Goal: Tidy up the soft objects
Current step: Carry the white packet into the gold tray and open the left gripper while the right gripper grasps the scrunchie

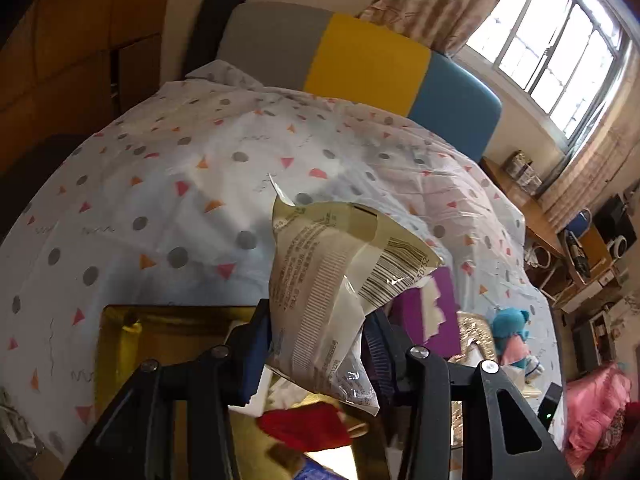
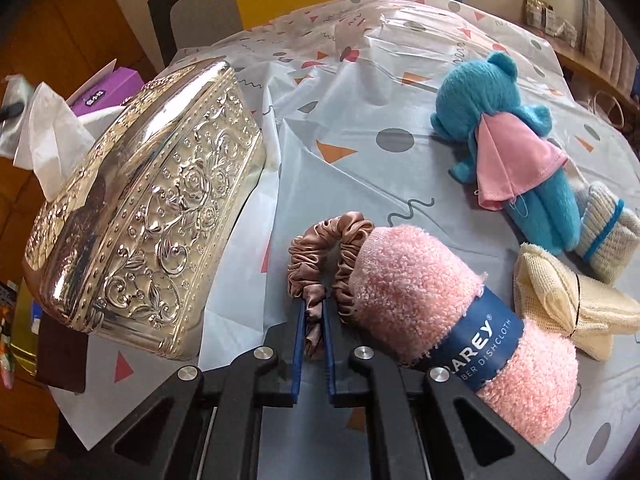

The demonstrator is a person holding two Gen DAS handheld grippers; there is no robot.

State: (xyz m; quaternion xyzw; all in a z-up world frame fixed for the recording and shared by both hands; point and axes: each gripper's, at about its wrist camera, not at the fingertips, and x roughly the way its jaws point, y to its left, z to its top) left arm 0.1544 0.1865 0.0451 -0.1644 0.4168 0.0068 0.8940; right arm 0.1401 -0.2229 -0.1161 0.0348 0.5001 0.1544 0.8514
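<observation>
In the left wrist view my left gripper [image 1: 316,332] is shut on a crinkly cream and clear plastic packet [image 1: 340,272] with a barcode, held above a gold box [image 1: 160,340]. A red cloth [image 1: 304,424] lies in that box. My right gripper [image 2: 314,320] is shut on a brown-pink satin scrunchie [image 2: 320,240] that rests on the patterned sheet [image 2: 360,92]. The scrunchie leans against a rolled pink dishcloth [image 2: 420,292] with a blue band. Farther right lie a blue plush bear [image 2: 500,132] with a pink cape, a cream mesh bow [image 2: 560,300] and a white and blue knit piece [image 2: 604,240].
An embossed silver tissue box [image 2: 152,200] stands to the left of my right gripper, with a purple box [image 2: 108,88] behind it. The left wrist view shows the purple box [image 1: 432,300], the bear [image 1: 508,324], a pink satin cushion [image 1: 592,408] and a colour-block headboard [image 1: 360,64].
</observation>
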